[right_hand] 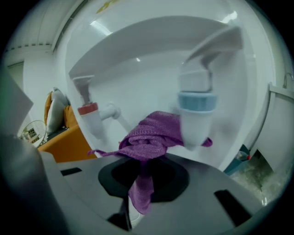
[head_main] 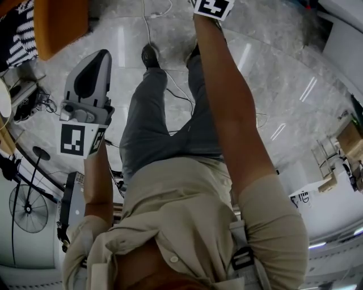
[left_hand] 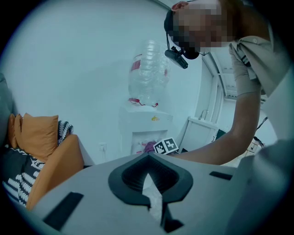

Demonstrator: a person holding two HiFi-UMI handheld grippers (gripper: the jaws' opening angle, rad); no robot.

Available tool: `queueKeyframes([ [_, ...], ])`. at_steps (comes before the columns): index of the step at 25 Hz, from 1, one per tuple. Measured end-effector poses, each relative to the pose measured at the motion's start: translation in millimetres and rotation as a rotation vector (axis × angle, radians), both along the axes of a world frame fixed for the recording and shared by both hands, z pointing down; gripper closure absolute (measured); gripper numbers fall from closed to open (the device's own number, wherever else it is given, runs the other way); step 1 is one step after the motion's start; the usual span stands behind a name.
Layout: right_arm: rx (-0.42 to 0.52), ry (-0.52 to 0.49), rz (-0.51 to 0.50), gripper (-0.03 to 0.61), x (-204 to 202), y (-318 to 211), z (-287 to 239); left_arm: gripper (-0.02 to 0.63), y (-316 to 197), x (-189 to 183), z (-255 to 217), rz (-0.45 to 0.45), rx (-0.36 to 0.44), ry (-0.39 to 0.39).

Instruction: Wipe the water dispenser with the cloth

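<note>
The white water dispenser stands against the wall with a clear bottle on top. My right gripper is shut on a purple cloth, which is bunched inside the dispenser's recess. The cloth lies between the red tap and the blue tap and touches the blue one. From the left gripper view the cloth and the right gripper's marker cube show in that recess. My left gripper hangs back, shut and holding nothing. In the head view my left gripper is at the left, and only the right marker cube shows.
An orange sofa with a striped cushion stands left of the dispenser. A white cabinet stands to its right. Cables cross the shiny floor by the person's feet, and a standing fan is at the lower left.
</note>
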State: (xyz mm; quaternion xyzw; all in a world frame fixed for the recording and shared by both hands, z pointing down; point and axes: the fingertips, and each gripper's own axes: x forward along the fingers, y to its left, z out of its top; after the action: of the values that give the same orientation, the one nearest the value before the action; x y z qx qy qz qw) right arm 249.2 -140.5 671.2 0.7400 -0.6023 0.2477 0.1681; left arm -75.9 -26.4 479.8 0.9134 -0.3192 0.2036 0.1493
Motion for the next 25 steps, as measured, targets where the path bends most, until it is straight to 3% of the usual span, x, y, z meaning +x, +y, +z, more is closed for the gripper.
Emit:
queueKeyframes([
  [6, 0.002, 0.006, -0.016, 0.515, -5.3, -1.9, 1.3, 0.598, -5.7, -7.9, 3.2, -0.052, -0.002, 0.024],
  [25, 0.012, 0.009, -0.086, 0.517, -30.8, -15.7, 11.8, 0.598, -11.8, 23.7, 7.7, -0.006, -0.015, 0.046],
])
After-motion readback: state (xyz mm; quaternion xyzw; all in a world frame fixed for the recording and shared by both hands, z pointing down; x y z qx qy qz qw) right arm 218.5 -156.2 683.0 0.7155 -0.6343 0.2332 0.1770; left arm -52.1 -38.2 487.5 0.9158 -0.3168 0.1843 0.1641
